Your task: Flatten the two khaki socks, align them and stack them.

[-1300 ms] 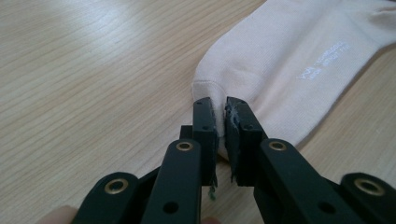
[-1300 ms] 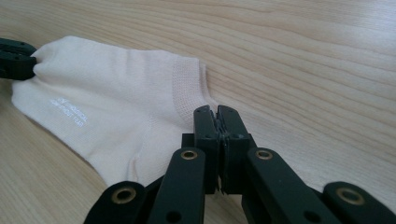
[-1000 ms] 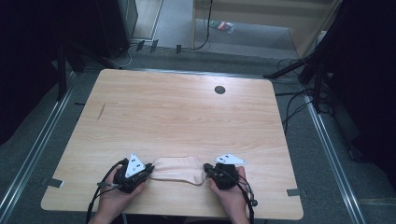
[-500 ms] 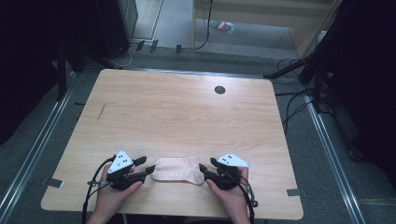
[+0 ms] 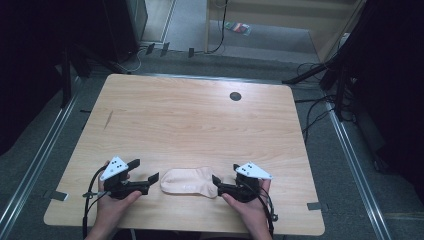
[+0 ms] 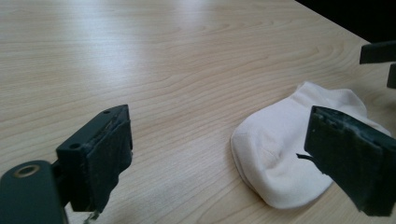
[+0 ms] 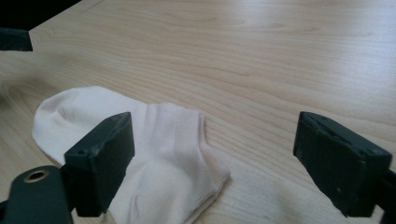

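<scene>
Sock lies flat between left gripper and right gripper.

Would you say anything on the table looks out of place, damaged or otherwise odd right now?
Nothing stands out. The sock lies flat on the table, between the open left gripper and the open right gripper. No tear or stain shows on it.

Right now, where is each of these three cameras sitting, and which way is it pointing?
High view: fixed above the person's side, looking forward and down on the table; both hands, left gripper, right gripper show.
Left gripper view: rides the left gripper, looking along its open jaws at the sock's rounded end.
Right gripper view: rides the right gripper, looking along its open jaws at the sock's ribbed end.
Shared: all three show the sock on the table.
</scene>
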A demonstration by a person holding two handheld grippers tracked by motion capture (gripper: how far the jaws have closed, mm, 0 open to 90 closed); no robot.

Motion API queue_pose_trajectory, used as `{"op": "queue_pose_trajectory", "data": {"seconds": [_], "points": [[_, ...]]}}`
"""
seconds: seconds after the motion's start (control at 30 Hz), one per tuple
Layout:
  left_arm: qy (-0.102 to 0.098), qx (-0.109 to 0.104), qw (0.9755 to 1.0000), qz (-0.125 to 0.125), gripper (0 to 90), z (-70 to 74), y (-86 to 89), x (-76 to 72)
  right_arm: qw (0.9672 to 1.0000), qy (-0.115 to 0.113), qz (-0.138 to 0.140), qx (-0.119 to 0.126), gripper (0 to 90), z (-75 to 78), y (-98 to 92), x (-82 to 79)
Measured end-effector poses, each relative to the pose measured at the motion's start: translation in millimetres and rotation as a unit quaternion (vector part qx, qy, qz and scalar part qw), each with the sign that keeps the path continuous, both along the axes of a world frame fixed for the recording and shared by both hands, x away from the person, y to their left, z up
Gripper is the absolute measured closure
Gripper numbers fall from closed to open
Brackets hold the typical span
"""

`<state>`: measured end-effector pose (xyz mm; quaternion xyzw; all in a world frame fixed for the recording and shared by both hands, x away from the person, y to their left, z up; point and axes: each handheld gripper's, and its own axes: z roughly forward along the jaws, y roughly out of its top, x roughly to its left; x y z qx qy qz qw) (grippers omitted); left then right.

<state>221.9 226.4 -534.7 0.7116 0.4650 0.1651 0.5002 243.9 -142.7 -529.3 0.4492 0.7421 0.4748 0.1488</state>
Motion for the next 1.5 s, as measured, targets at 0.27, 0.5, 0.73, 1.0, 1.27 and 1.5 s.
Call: {"op": "queue_pose_trajectory", "data": {"seconds": [0.27,0.5,0.73,1.0,1.27,1.5], "points": [[0.008,-0.007,0.9996,0.025,6.5,-0.2,14.6,2.5,0.9999,-0.005,-0.002,0.012,0.9,5.7,-11.4,1.1],[0.011,-0.002,0.9988,0.048,6.5,-1.0,30.2,4.9,0.9997,-0.008,-0.021,0.011,0.9,7.2,-25.1,5.6],[0.008,0.004,0.998,0.062,6.4,-1.9,41.1,6.3,0.9993,-0.007,-0.036,0.008,1.0,6.8,-35.8,9.1],[0.012,0.016,0.9967,0.078,6.4,-5.9,55.7,9.8,0.9982,-0.011,-0.059,0.002,1.1,5.0,-54.8,15.2],[0.014,0.03,0.9943,0.101,6.4,-10.0,70.5,12.7,0.9961,-0.019,-0.086,-0.013,1.1,4.2,-79.8,19.6],[0.012,0.032,0.9928,0.115,6.5,-10.7,85.5,12.8,0.9937,-0.009,-0.112,-0.01,1.2,0.4,-104.2,22.2]]}}
